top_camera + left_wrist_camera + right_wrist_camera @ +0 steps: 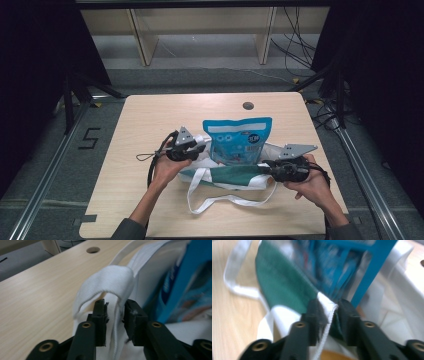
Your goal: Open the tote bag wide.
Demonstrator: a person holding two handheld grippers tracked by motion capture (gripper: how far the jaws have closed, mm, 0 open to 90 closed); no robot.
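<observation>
**Two grippers hold a cloth bag around a blue pouch**

While the blue pouch (237,140) lies near the middle of the light wooden table (150,120), its lower part sits tucked inside the mouth of a white and green tote bag (227,176), and both grippers are clamped on that bag's edges. The left gripper (196,148) is at the bag's left side, just beside the pouch; in the left gripper view its jaws stand narrow around a fold of white strap (110,287) that arches over the jaw tips, with the cloth pinched between them. The right gripper (265,165) is at the bag's right side; in the right gripper view its jaws are closed close on the white-stitched rim (328,308) where the green panel (282,282) ends, and the blurred blue pouch rises just behind.

A long white handle loop (220,200) trails from the bag toward the near edge of the table, lying flat and loose between the person's two forearms. The left hand (167,170) and right hand (312,185) come in from the bottom, each wrapped around its tool, with a black cable (152,162) curling off the left one.

Beyond the pouch a round grommet hole (248,105) is set in the tabletop near the far edge. Past the table stand pale wooden shelf legs (142,40) on a grey floor, cables (295,45) hang at the right, and a mark shaped like a 5 (89,138) sits on the floor to the left.
</observation>
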